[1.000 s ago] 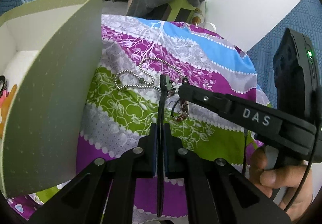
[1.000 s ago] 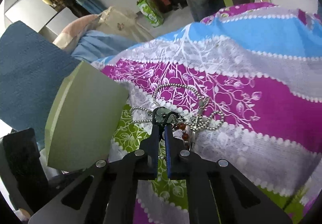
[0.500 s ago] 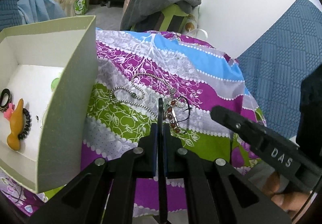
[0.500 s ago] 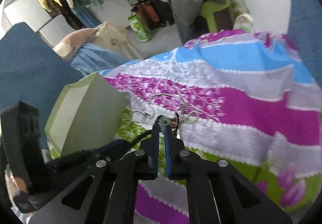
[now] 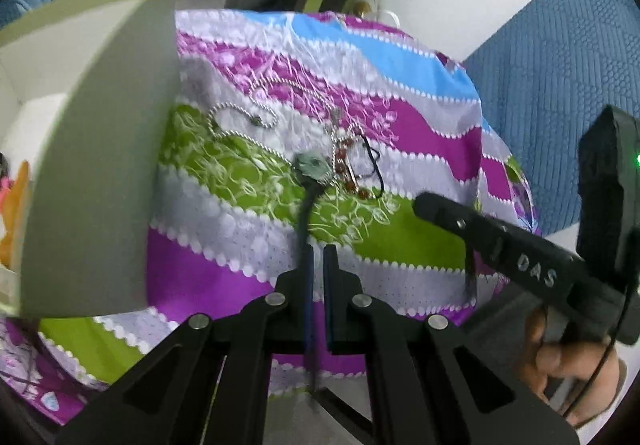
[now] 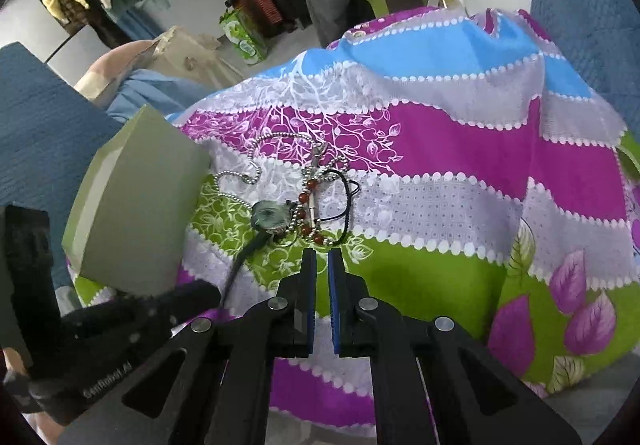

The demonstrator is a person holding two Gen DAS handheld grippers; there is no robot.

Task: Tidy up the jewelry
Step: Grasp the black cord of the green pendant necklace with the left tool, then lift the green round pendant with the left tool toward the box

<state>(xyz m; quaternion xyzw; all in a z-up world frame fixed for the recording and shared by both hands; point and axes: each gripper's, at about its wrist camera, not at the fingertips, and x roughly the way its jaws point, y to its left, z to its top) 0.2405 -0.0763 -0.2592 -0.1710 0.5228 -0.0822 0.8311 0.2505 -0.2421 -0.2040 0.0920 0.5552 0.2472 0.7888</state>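
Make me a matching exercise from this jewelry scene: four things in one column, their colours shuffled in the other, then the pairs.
Things:
1. watch strap
2. ball-chain necklace
3. bead bracelet
4. box

Colours:
A. silver
B. red-brown
C. pale green
D. black

Pairs: 1-D, 2-A, 3-B, 4-C

Left gripper [image 5: 316,265] and right gripper [image 6: 322,265] slightly parted
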